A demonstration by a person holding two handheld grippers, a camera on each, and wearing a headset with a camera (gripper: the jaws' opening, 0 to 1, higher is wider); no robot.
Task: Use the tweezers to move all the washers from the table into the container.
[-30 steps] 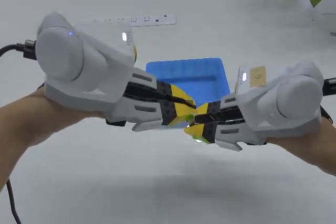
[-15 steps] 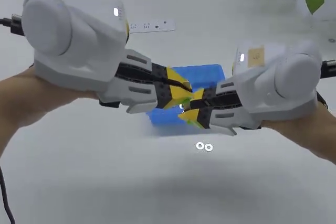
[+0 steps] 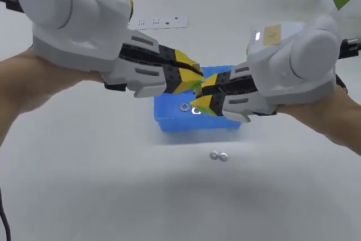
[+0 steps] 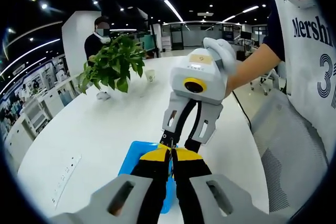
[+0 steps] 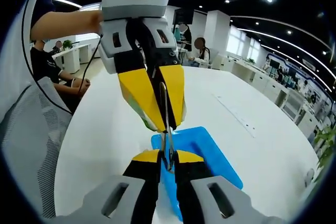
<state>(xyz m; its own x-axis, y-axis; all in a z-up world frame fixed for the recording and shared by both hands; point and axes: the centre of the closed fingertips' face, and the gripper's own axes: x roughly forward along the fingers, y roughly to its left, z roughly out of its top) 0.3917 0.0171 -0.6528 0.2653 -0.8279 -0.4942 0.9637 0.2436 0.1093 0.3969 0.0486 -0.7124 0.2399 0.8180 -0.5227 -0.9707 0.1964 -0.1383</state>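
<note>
two shiny silver washers (image 3: 215, 154) sit together near the blue container (image 3: 170, 121).

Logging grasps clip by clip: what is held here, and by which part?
The tweezers, gripped by both grippers: the left gripper shut on one end, the right gripper shut on the other.

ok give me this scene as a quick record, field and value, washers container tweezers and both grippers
container: blue, on the white table
stored washer: at least one inside the container
loose washers: two, side by side on the table in front of the container
tweezers: run between the jaws of both grippers
left gripper: shut on the tweezers, above the container
right gripper: shut on the tweezers, above the container
task: not finished
</note>
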